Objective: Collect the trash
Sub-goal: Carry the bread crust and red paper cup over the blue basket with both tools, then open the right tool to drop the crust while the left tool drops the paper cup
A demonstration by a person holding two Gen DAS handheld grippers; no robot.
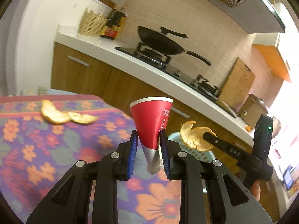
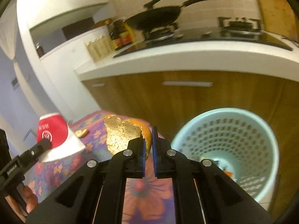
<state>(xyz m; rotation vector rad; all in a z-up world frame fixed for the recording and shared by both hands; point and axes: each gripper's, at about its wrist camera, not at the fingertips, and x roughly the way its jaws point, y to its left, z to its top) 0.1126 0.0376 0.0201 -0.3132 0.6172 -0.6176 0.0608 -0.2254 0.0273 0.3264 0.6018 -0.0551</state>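
My left gripper [image 1: 148, 136] is shut on a squashed red paper cup [image 1: 151, 119], its white rim pointing up, held above the floral tablecloth [image 1: 37, 149]. My right gripper [image 2: 148, 136] is shut on a piece of orange peel [image 2: 121, 134] and hangs over the table's corner, just left of the pale teal waste basket [image 2: 186, 132]. The left wrist view shows that held peel [image 1: 194, 138] at the right gripper's [image 1: 207, 136] tip, to the right of the cup. In the right wrist view the cup [image 2: 54, 130] is at the left. More peel [image 1: 61, 115] lies on the cloth.
The basket stands on the floor between the table and wooden cabinets [image 2: 186, 100], with some scraps at its bottom [image 2: 227, 172]. Behind, a white counter [image 1: 104, 45] carries a black wok [image 1: 160, 41] on a stove, a dark bottle [image 1: 114, 24], a wicker basket [image 1: 91, 24] and a cutting board [image 1: 237, 82].
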